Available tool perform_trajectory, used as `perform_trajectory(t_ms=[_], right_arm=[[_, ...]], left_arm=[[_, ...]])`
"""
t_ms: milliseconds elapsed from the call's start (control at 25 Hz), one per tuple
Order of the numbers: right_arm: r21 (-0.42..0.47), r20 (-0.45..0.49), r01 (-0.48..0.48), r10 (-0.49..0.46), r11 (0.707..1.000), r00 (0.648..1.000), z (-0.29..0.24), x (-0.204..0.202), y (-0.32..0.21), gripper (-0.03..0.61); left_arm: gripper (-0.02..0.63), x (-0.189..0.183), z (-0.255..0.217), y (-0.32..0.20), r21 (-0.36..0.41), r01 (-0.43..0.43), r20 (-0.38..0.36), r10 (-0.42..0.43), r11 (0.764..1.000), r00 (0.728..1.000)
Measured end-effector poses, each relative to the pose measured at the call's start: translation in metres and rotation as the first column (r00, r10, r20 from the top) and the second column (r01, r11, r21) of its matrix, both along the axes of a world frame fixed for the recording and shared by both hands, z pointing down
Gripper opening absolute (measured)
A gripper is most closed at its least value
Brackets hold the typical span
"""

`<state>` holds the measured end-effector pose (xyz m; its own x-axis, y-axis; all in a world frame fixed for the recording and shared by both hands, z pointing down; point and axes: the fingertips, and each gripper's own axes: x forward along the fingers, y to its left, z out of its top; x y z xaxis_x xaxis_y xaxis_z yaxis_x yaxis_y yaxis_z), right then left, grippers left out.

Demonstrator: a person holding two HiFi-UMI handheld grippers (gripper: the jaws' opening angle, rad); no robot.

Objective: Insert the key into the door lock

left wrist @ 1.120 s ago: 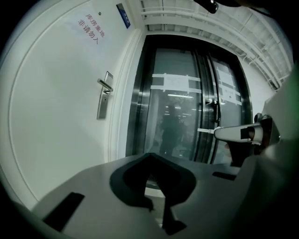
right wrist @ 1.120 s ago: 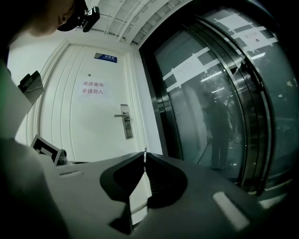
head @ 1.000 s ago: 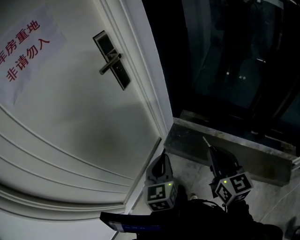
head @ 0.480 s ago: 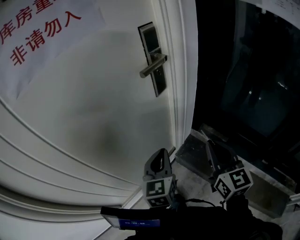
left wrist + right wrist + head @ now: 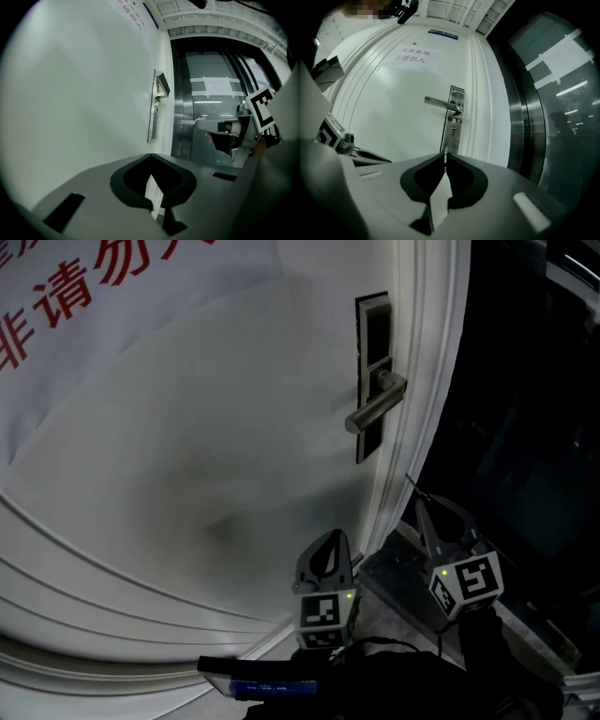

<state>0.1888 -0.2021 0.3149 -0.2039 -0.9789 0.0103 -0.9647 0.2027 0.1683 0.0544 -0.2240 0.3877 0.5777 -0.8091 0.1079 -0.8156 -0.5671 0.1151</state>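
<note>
At the lower middle of the head view, both grippers are raised before a white door (image 5: 187,446). Compared with a second ago, the door's lock plate (image 5: 373,343) has shifted from the upper left of that view to the upper right. It now stands upright rather than tilted, almost directly above the right gripper (image 5: 422,505). The red-lettered notice (image 5: 94,296) has slid further up and off the left edge.

The right gripper is clamped on a key (image 5: 446,157), which is seen edge-on as a thin metal blade poking out past the jaw tips. The key's long axis runs along the jaws, straight ahead from the gripper. In the right gripper view it points towards the keyhole (image 5: 452,132), which sits on the plate below the lever handle (image 5: 440,103). In the head view the blade points up and slightly left, and is apart from the plate.

The left gripper (image 5: 151,155) is beside the right one, with its tips together and nothing between them. It is aimed along the door's face.
</note>
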Motion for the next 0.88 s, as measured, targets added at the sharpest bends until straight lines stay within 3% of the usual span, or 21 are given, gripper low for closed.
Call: perform_trajectory(t_ms=[200,280,360,600,800,880], right_arm=[[0.033,-0.108,0.016,-0.013,0.999,0.994,-0.014,-0.001,-0.039,0.012],[0.065,-0.195,0.018,-0.005,0.998,0.981,-0.022,-0.001,-0.050,0.012],[0.101,-0.326,0.008,0.025,0.995,0.945,-0.029,-0.001,-0.058,0.012],[0.191,-0.656,0.071,0.074,0.979,0.751,-0.040,-0.006,-0.081,0.012],[0.213,-0.814,0.117,0.109,0.970,0.571,-0.048,-0.002,-0.097,0.012],[0.205,-0.852,0.145,0.104,0.968,0.514,-0.046,-0.003,-0.099,0.012]], left_arm=[[0.002,-0.007,-0.001,-0.020,0.002,0.030,-0.009,-0.030,1.000,0.999],[0.002,-0.007,0.001,-0.026,-0.001,0.048,-0.009,-0.048,0.999,0.999],[0.002,-0.009,0.004,-0.028,-0.023,0.074,-0.011,-0.074,0.997,0.997],[0.002,0.001,-0.014,-0.035,-0.006,0.141,-0.044,-0.141,0.990,0.989],[0.001,0.018,-0.031,-0.045,0.002,0.166,-0.058,-0.166,0.986,0.984],[0.001,0.022,-0.032,-0.046,-0.013,0.176,-0.067,-0.177,0.984,0.982]])
